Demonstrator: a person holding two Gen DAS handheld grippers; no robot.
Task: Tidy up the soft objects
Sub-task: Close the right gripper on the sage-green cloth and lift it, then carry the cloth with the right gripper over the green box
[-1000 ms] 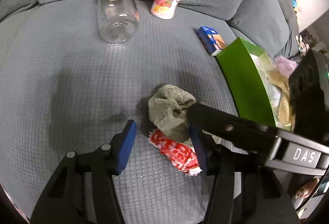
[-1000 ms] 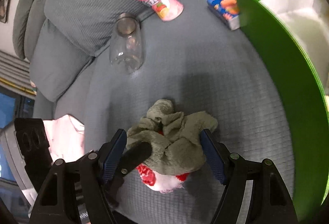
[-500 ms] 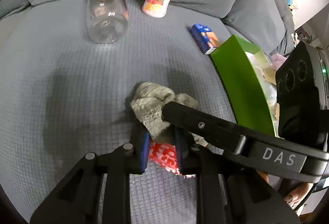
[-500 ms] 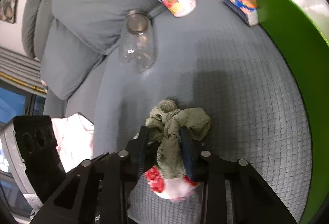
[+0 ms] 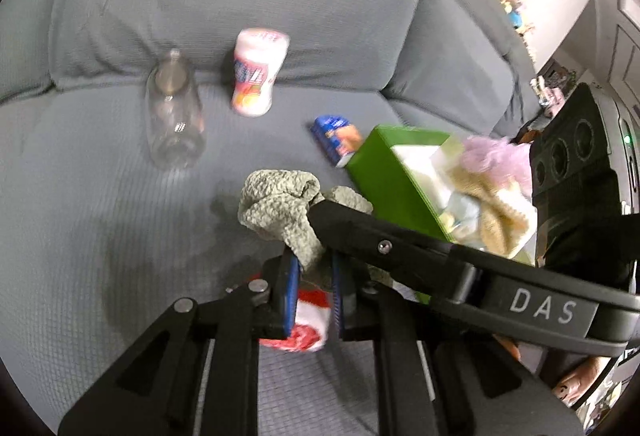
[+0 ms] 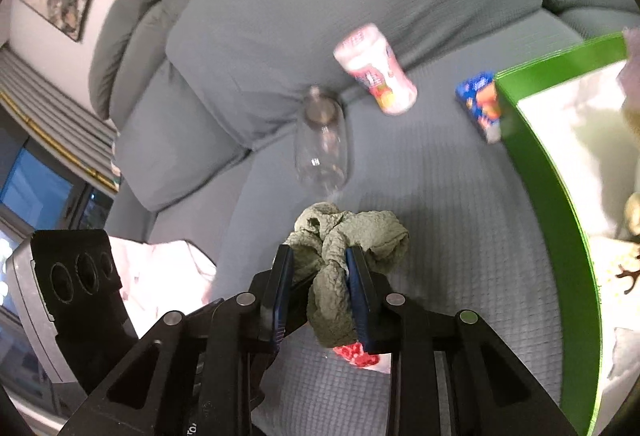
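Both claws pinch one green cloth [image 5: 280, 207] above the sofa seat [image 5: 100, 203]: left claw [image 5: 314, 278] and right claw [image 6: 320, 276], with the green box [image 5: 384, 175] at right.

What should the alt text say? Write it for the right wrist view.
The right gripper pinches a crumpled green cloth above a grey sofa. Behind lie a clear jar and a pink canister; a green box stands right.

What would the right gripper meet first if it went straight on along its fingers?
Holding the crumpled olive-green cloth, the right gripper points toward the clear glass jar lying on the grey sofa seat. Probably the seat first, just before the jar; depth is unclear.
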